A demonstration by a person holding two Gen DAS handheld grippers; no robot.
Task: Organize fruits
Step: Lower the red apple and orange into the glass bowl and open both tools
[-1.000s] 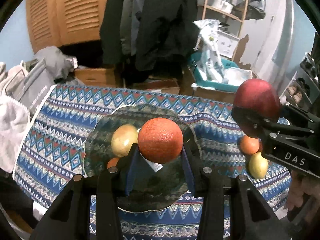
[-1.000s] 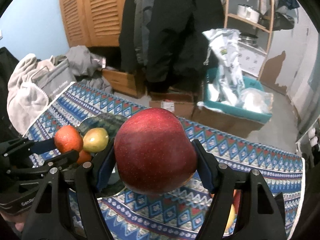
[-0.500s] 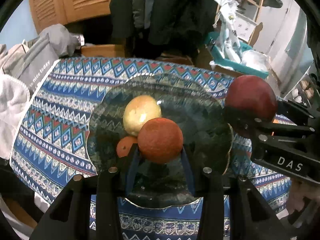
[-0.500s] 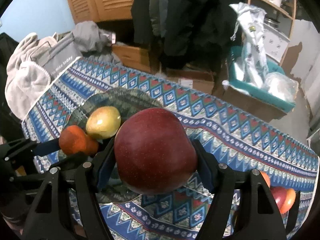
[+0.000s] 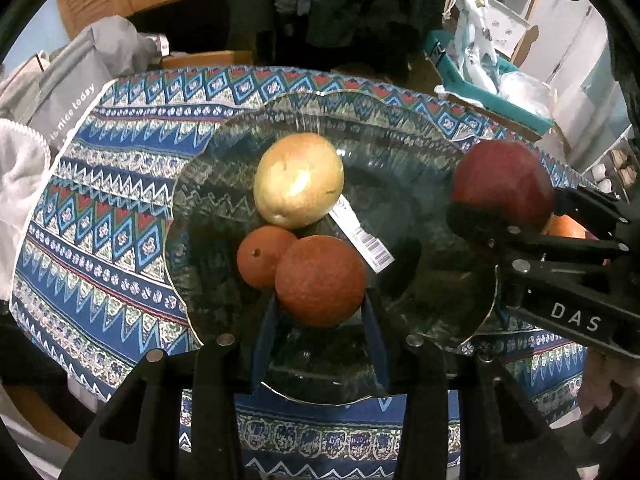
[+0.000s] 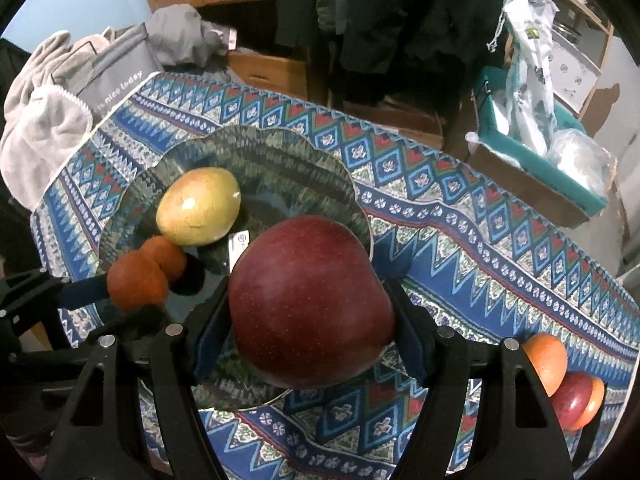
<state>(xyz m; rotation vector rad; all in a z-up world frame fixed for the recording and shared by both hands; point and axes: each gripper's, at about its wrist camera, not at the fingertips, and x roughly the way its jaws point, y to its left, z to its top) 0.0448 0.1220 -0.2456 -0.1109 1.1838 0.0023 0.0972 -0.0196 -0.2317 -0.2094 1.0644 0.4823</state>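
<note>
My left gripper [image 5: 320, 304] is shut on an orange [image 5: 320, 280] and holds it low over the dark glass plate [image 5: 400, 152]. A yellow-green apple [image 5: 299, 179] and a small orange [image 5: 258, 256] lie on the plate. My right gripper [image 6: 308, 320] is shut on a big red apple [image 6: 310, 300] above the plate's right rim [image 6: 352, 184]. The red apple also shows at the right in the left wrist view [image 5: 502, 188]. The left gripper's orange shows in the right wrist view [image 6: 134, 280].
Three loose fruits [image 6: 560, 376] lie on the patterned cloth [image 6: 460, 240] at the right. A barcode sticker [image 5: 362, 236] sits on the plate. Grey bags and towels [image 6: 52, 120] sit at the table's left end; a teal bin [image 6: 540, 160] stands beyond the far edge.
Both grippers have moved forward and down over the plate with their fruits. The held orange now sits just beside the small orange on the plate.
</note>
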